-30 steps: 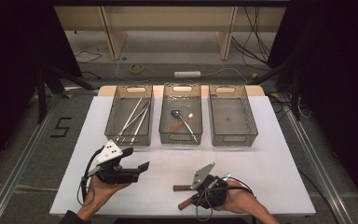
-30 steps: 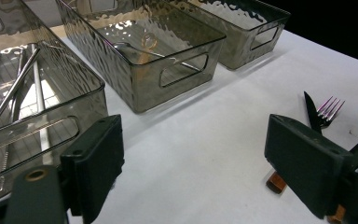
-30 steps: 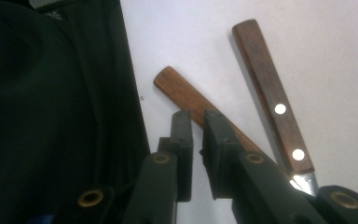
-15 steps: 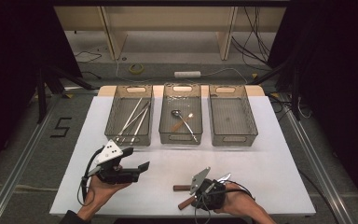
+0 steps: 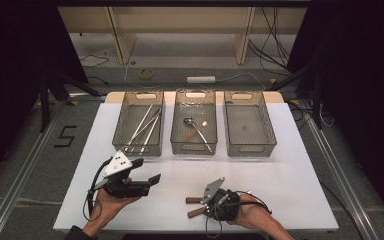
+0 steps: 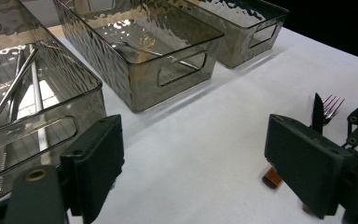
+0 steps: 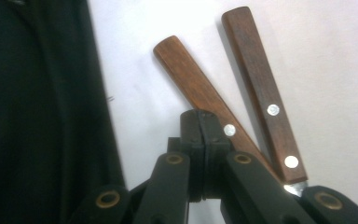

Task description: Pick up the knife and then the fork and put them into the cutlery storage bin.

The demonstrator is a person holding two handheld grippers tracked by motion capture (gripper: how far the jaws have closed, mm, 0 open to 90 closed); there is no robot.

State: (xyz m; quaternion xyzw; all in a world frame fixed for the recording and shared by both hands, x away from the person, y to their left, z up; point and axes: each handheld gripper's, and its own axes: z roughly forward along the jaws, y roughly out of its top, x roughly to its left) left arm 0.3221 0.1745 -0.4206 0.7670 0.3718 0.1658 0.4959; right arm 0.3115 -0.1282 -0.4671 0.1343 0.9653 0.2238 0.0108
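Right gripper view: two brown riveted wooden handles [image 7: 261, 93].

From my station the high view reads evenly lit from above: the white table [image 5: 290, 165] is bright, while the surrounds at both sides drop into near black. Shadows under the three bins are short and soft. The frame is soft overall, with fine detail smeared. In the left gripper view, rippled glare plays over the middle bin [image 6: 144, 51], and the near jaws at the bottom edge are blurred, dark and out of focus. The right gripper view is sharper on the two wooden handles [image 7: 256, 88], with pale grey shadows beside them; the left third is murky black.
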